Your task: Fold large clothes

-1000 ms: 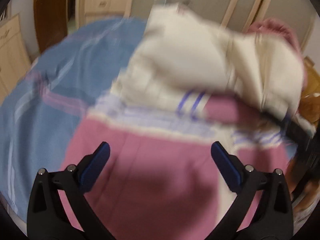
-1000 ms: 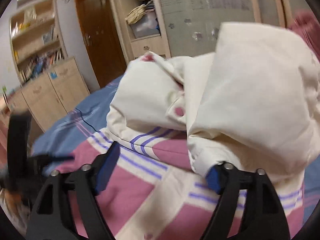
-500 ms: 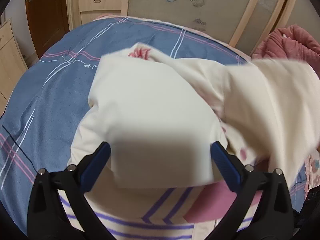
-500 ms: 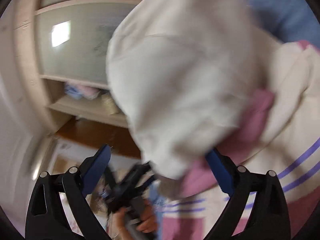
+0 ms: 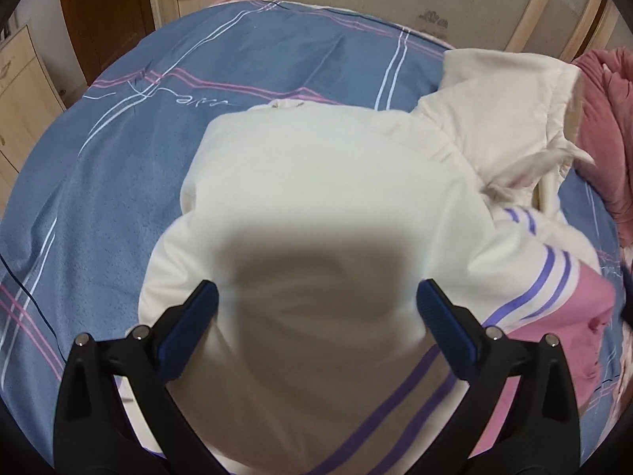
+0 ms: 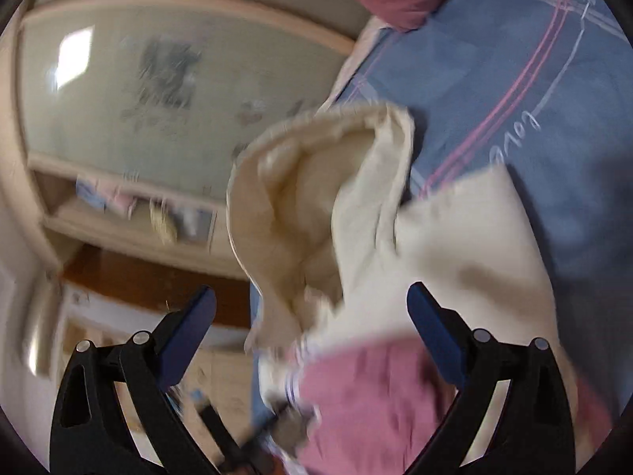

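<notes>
Cream garment point(image 5: 316, 198) lengthwise toward wardrobe point(image 5: 395, 0)

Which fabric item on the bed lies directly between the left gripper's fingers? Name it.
The cream garment with purple stripes and pink panels, spread under the open left gripper. The bunched dusty-pink blanket lies away at the bed's edge.

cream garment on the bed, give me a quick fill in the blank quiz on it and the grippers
1. The cream garment lies on a bedcover that is mostly ____ with pink and white lines.
2. The garment's stripes are ____ in colour.
3. The left gripper has its jaws ____, pressing on no cloth.
4. The pads on the right gripper are ____ in colour.

Missing words: blue; purple; open; blue
</notes>
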